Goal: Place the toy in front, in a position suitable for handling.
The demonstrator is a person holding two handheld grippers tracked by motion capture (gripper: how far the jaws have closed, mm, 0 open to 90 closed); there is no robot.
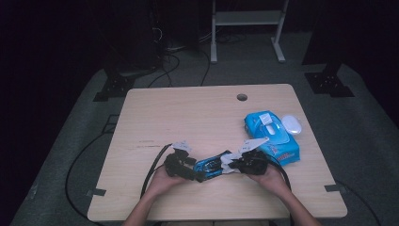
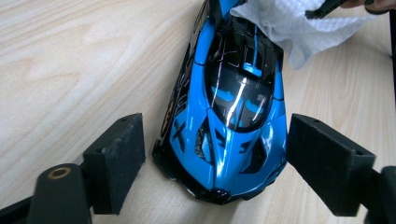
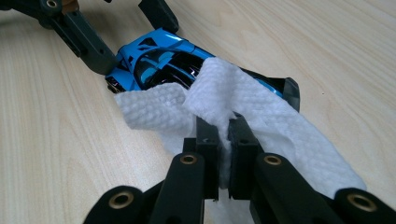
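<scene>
Wiping step looks underway: blue toy car (image 2: 229,107) sits on the worktop (image 1: 188,117) between the left gripper (image 2: 215,163) fingers, which stand apart. Right gripper (image 3: 223,140) fingers are clamped on a white tissue (image 3: 261,116) draped over the car's rear, so next it probably needs a gentle drag along the roof.

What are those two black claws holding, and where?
Right gripper pinches the white paper wipe mid-fold; left gripper straddles the blue toy car's nose, apparently not clamped.

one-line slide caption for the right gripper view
Right gripper pinches a white tissue draped over a blue toy car.
</scene>
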